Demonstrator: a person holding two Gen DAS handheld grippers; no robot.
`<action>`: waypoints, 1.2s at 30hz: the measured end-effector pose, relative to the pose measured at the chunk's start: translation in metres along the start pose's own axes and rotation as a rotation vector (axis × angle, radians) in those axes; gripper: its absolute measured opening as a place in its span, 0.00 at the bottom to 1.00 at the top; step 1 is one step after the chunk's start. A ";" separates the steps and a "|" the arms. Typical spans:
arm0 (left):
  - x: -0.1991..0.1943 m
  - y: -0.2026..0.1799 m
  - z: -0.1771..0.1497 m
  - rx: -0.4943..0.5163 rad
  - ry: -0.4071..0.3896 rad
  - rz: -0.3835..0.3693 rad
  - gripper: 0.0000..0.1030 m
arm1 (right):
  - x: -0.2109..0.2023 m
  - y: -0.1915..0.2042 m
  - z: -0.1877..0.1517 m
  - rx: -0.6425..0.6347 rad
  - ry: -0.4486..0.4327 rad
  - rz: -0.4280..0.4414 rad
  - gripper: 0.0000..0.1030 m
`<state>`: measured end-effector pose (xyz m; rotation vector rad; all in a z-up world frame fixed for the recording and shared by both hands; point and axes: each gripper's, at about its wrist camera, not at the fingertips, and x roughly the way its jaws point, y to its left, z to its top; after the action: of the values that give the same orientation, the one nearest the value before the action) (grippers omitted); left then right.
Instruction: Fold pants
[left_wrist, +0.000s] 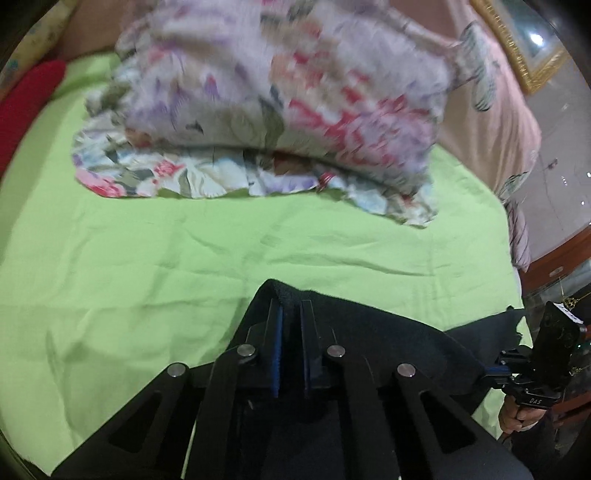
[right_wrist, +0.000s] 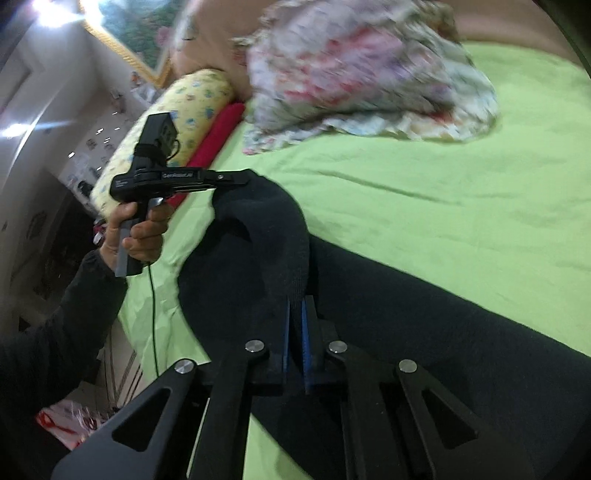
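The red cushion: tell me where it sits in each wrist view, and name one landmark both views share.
Left wrist view: the red cushion lies at the far left edge, beside the green sheet.
Right wrist view: it is left of centre, between the yellow patterned pillow and the sheet.
Shared landmark: the floral bedding pile, at the top of both.

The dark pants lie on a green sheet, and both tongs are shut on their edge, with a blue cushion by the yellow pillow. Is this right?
Almost. The cushion beside the yellow pillow is red, not blue, as the right wrist view shows. The rest holds: the dark pants lie on the green sheet, and both the left tongs and the right tongs are shut on their edge.
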<state>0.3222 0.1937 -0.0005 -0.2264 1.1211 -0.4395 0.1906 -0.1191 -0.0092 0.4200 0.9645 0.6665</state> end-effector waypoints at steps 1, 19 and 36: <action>-0.006 -0.003 -0.003 0.003 -0.013 -0.006 0.05 | -0.005 0.009 -0.003 -0.029 -0.007 -0.006 0.06; -0.072 0.009 -0.140 -0.112 -0.131 -0.064 0.05 | 0.005 0.050 -0.079 -0.164 0.041 -0.075 0.06; -0.050 0.038 -0.208 -0.298 -0.100 -0.103 0.05 | 0.027 0.056 -0.105 -0.240 0.127 -0.167 0.07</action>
<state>0.1247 0.2590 -0.0625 -0.5638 1.0771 -0.3471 0.0933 -0.0560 -0.0463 0.0847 1.0132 0.6536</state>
